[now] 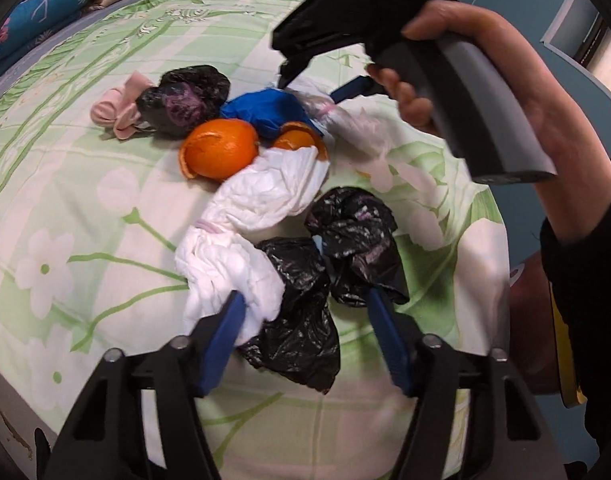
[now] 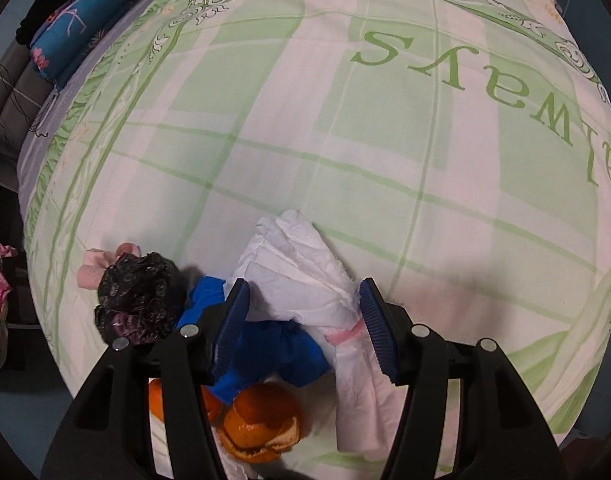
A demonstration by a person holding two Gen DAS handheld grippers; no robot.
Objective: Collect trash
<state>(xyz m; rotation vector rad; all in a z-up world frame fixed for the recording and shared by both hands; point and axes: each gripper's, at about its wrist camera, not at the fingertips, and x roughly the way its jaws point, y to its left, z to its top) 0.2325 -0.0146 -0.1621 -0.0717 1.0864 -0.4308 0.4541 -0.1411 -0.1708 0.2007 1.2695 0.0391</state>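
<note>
Left tongs parted over black bag; right tongs straddle tissue, grip unclear.

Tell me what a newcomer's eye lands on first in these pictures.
The bright orange peel stands out at the middle of a heap of trash on the green floral bedsheet, beside a crumpled blue bag. Nearer the left gripper, white crumpled paper and shiny black plastic bags lie between its blue fingers. From above, the right gripper straddles another white wad tied with a pink band.
</note>
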